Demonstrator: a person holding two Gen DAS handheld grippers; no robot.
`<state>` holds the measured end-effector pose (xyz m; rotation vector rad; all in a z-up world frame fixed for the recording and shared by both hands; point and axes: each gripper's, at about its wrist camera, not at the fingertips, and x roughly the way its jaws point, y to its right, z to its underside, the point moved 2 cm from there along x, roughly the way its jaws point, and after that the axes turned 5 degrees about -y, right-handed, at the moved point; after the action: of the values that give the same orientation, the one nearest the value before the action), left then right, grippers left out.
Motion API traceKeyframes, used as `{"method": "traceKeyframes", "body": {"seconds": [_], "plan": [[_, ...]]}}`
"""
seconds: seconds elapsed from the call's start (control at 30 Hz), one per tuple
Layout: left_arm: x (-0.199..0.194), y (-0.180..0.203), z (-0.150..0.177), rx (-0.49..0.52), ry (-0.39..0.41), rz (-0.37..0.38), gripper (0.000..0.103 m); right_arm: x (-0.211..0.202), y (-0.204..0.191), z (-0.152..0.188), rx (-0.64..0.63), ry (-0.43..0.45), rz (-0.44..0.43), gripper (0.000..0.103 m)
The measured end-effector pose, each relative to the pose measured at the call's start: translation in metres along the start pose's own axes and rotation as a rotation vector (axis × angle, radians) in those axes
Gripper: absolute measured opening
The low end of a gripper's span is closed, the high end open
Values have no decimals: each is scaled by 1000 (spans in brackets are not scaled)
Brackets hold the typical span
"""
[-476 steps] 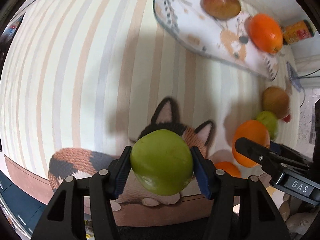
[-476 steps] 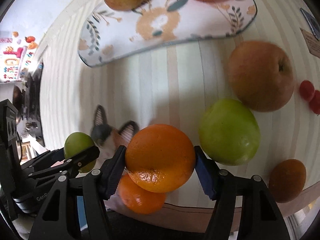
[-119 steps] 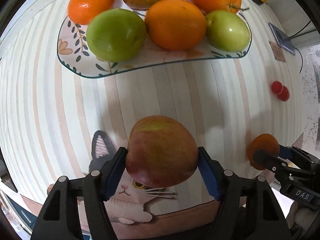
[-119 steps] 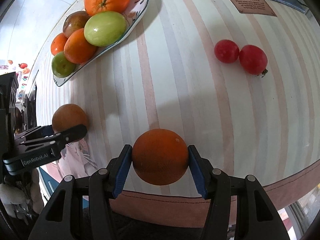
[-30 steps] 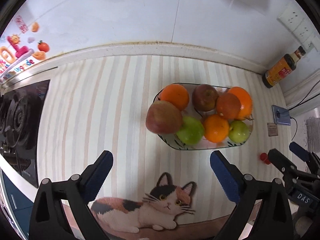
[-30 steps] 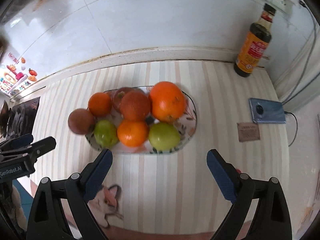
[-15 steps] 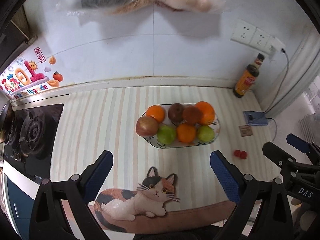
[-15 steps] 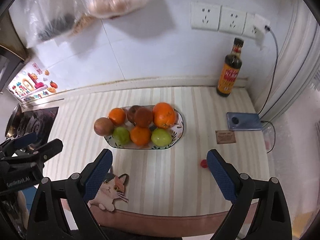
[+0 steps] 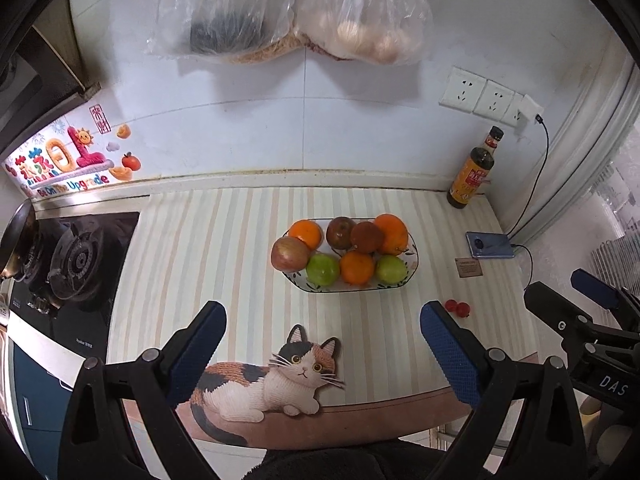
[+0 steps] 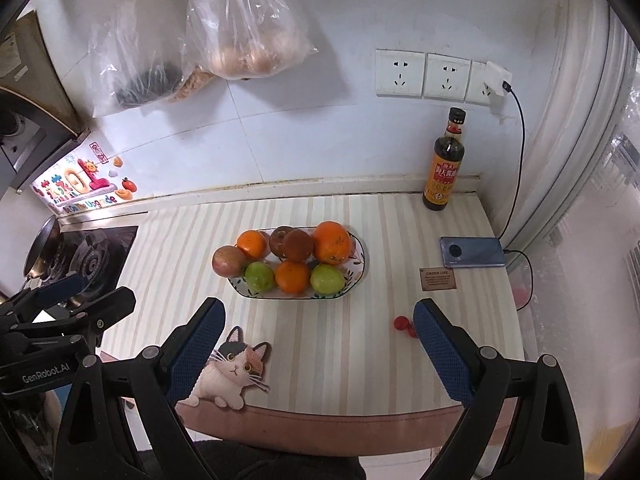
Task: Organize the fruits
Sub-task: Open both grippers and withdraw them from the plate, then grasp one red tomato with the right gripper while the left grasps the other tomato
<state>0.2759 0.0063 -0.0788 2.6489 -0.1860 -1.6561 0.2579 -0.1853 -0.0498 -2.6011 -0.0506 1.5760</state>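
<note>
Eight pieces of round fruit, oranges, green apples and reddish apples, sit piled on the oval patterned ceramic plate (image 9: 412, 266) in the middle of the striped countertop (image 9: 208, 248); the reddish apple (image 9: 290, 254) at the plate's left end hangs on the rim and looks least secure. My left gripper (image 9: 322, 344) is wide open and holds nothing, hovering well back over the near counter edge above the cat-shaped mat (image 9: 276, 380). My right gripper (image 10: 316, 336) is likewise spread wide and empty, also well apart from the plate. I judge the main loading step done, with both claws pulled away. Two small red cherry tomatoes (image 10: 404, 325) lie loose on the counter near the right side, apart from the plate; one is partly hidden behind my right gripper's finger. If they count as fruit, the next move calls for the right claw to drop low, close gently on one small slippery ball and carry it to a gap on the plate without nudging the stack. Hard to read: the small brown card (image 10: 438, 279), contents of the hanging plastic bags (image 9: 288, 12), and how the back-row fruits rest on each other. A dark sauce bottle (image 10: 446, 164) and a blue phone (image 10: 472, 258) stand clear at far right.
</note>
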Motion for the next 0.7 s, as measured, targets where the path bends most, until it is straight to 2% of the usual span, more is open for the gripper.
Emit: {"method": "traceKeyframes", "body": {"seconds": [0.37, 0.53, 0.7], "plan": [[-9, 1, 3, -7, 23, -8, 100, -3, 6, 3, 25, 5, -30, 97], [3, 0, 2, -31, 0, 7, 100, 9, 20, 3, 76, -5, -64, 98], [26, 10, -4, -12, -16, -27, 101, 35, 46, 3, 128, -39, -82, 98]]}}
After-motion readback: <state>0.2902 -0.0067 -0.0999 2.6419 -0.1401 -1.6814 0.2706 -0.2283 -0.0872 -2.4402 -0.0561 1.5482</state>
